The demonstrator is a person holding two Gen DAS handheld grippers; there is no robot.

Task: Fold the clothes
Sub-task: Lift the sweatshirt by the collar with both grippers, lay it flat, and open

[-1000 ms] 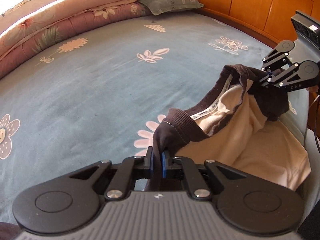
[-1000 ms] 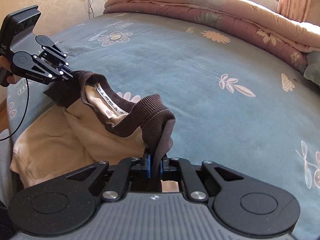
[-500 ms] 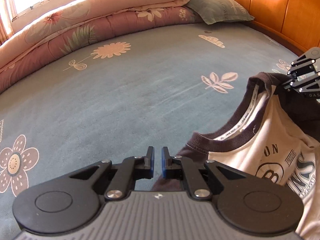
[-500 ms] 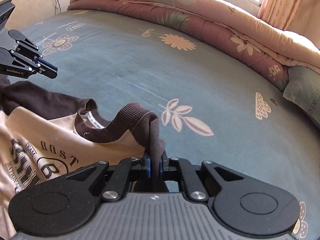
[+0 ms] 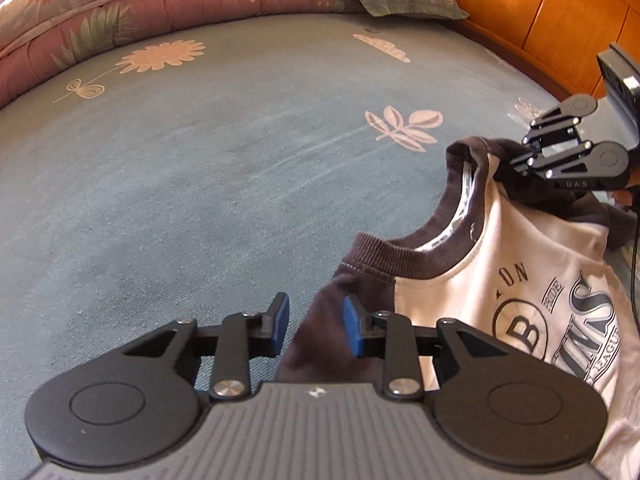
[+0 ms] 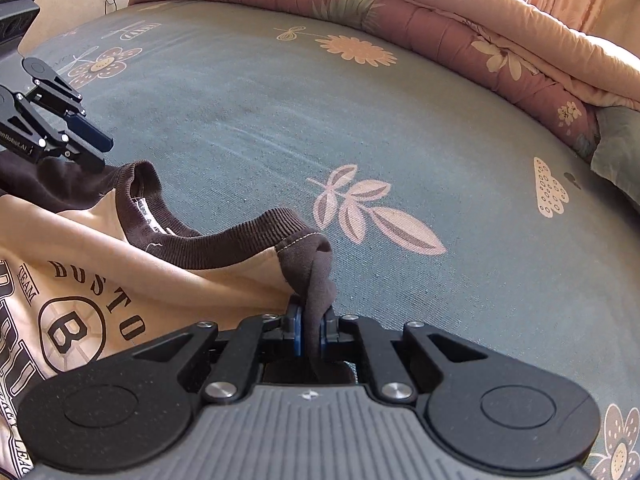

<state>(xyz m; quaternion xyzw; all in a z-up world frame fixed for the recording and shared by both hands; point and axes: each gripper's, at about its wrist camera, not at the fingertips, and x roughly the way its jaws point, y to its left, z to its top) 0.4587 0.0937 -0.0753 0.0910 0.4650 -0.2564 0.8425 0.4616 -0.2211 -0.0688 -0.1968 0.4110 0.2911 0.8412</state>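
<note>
Shirt [image 5: 520,280], cream with dark brown collar and sleeves, lies on the blue flowered bedspread [image 5: 200,180] near its edge by the wooden headboard [image 5: 540,12]; we read "BOSTO", "TEAM" and a circled "B" on its chest. Our left gripper [image 5: 312,322] is opening, dark sleeve between its pads unpressed. Our right gripper [image 6: 310,330] stays clenched on the other brown shoulder.

My two wrist views, low over the bed [image 5: 224,184]

Each looks down along its claw; both share the shirt [image 5: 532,272] collar.
</note>
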